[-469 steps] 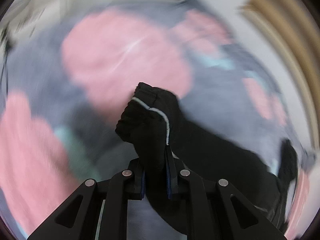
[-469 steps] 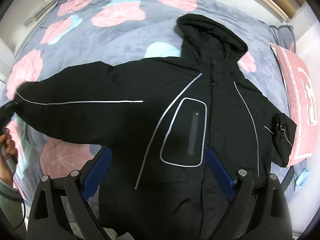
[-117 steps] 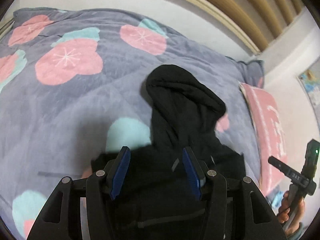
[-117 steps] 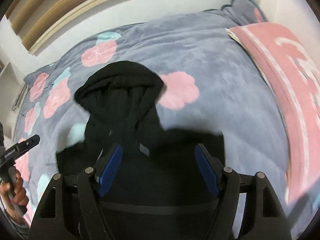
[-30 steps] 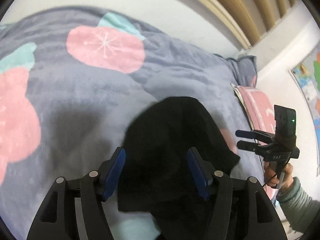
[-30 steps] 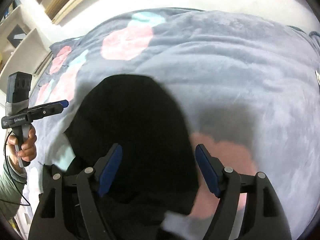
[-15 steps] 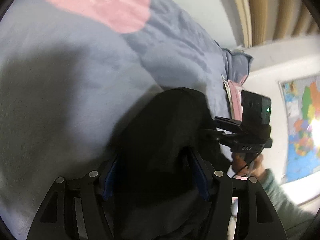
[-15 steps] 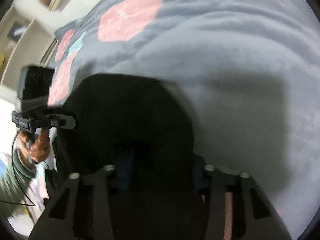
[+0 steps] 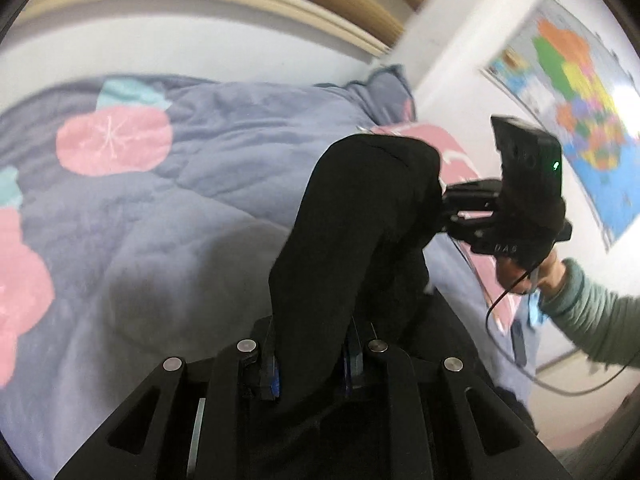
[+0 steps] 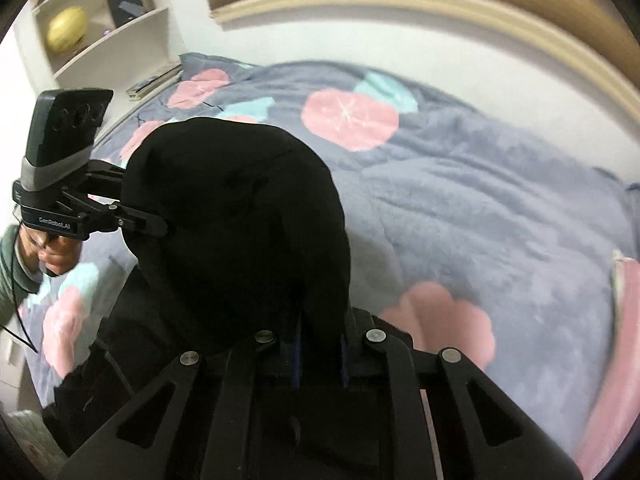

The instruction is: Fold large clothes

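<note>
Both hand-held grippers have just closed on the hood of a bulky black padded jacket (image 9: 360, 220), which rises in a peak above a grey-blue quilt printed with pink and teal blossoms (image 9: 200, 152). The left gripper (image 9: 310, 364) pinches the fabric between its blue-lined fingers; the right gripper (image 10: 318, 344) clamps the same hood from the jacket's right side. The rest of the jacket appears to lie bunched on the near part of the bed, though blur and dark cloth make that uncertain. To fold well, the two grips should likely travel together, level and evenly spaced, carrying the hood toward the near edge and laying it flat on the body before letting go.
</note>
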